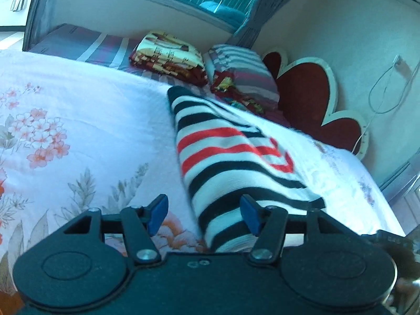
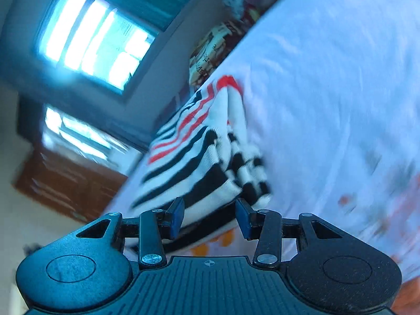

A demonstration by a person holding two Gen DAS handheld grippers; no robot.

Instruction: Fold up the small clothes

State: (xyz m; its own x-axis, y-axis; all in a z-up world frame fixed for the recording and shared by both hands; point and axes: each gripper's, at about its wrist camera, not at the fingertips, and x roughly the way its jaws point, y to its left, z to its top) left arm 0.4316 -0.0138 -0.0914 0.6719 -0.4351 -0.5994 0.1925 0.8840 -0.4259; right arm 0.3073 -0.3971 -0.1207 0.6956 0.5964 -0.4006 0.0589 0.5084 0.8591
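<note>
- The striped garment (image 1: pixel 231 162) lay folded lengthwise on the floral bedsheet (image 1: pixel 78 120), running away from the left gripper (image 1: pixel 204 216).
- Left gripper stood spread — nothing between its fingers, the garment's near end just ahead.
- Right gripper (image 2: pixel 209 219) was likewise parted, the garment (image 2: pixel 199 152) close before it; view blurred.

Floral bedsheet (image 1: pixel 78 120), folded blankets (image 1: pixel 168 55), striped pillow (image 1: pixel 241 73), red headboard (image 1: pixel 309 92).

Black left gripper (image 1: pixel 204 215) (silver screws) carries blue pads (image 1: pixel 157 214).
</note>
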